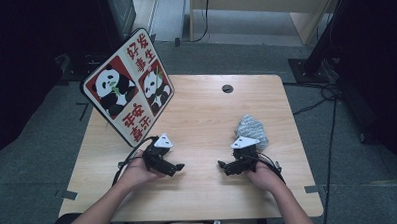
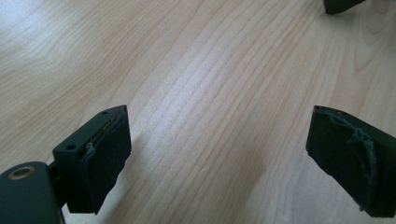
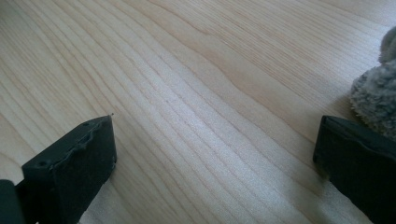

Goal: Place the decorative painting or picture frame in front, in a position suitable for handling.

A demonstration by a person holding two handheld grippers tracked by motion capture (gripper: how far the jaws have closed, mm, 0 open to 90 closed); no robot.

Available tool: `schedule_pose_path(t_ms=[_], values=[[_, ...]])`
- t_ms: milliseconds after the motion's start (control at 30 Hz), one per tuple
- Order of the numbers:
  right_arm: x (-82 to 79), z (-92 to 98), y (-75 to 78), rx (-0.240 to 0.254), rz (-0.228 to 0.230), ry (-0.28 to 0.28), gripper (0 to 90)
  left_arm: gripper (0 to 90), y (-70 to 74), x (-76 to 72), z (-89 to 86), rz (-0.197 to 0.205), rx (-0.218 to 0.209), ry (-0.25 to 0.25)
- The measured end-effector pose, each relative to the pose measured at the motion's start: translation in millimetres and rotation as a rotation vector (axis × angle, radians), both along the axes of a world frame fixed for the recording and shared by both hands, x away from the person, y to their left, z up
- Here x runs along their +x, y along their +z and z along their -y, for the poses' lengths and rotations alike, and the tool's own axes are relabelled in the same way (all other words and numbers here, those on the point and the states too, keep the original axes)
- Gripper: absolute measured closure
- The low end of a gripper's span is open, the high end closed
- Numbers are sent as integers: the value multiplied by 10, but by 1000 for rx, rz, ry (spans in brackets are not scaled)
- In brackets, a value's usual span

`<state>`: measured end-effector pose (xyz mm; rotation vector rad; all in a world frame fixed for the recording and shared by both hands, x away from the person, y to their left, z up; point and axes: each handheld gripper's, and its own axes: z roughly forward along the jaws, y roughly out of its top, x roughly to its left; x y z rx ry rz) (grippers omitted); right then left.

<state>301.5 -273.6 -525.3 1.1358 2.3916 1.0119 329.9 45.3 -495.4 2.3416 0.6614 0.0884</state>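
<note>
On the table (image 1: 201, 107) the panda board (image 1: 128, 87) leans at ten o'clock, the cloth (image 1: 251, 130) lies at three o'clock. The left gripper (image 1: 178, 167) sits at seven o'clock — in front of the board; the right gripper (image 1: 222, 165) at five o'clock — just before the cloth (image 3: 376, 98).

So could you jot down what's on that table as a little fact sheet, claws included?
Surface: wooden table, pale grain
Left claw: open, resting on bare wood, holding nothing
Right claw: open, holding nothing, pointing toward the left claw
Grey cloth: crumpled, just beyond the right claw, untouched
Panda board: propped tilted at the table's far left corner
Table hole: small round opening near the far edge
</note>
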Motion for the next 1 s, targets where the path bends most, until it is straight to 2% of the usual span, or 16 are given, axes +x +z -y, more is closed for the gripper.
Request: schedule_pose_path(t_ms=[233, 267, 333, 500, 800, 1000], values=[[-3, 2, 0, 0, 1, 0, 0, 68, 106, 7, -63, -36, -17, -14], [-4, 3, -1, 1, 1, 1, 0, 123, 139, 2, -89, -40, -17, -30], [-5, 3, -1, 1, 2, 1, 0, 131, 173, -5, -106, -33, -8, -38], [-7, 6, -2, 1, 3, 4, 0, 135, 243, -25, -169, -46, -21, -42], [-11, 12, -1, -2, 4, 8, 0, 154, 375, -40, -354, -34, -51, -36], [-19, 17, 0, 0, 2, 9, 0, 162, 465, -68, -505, -20, -80, -5]])
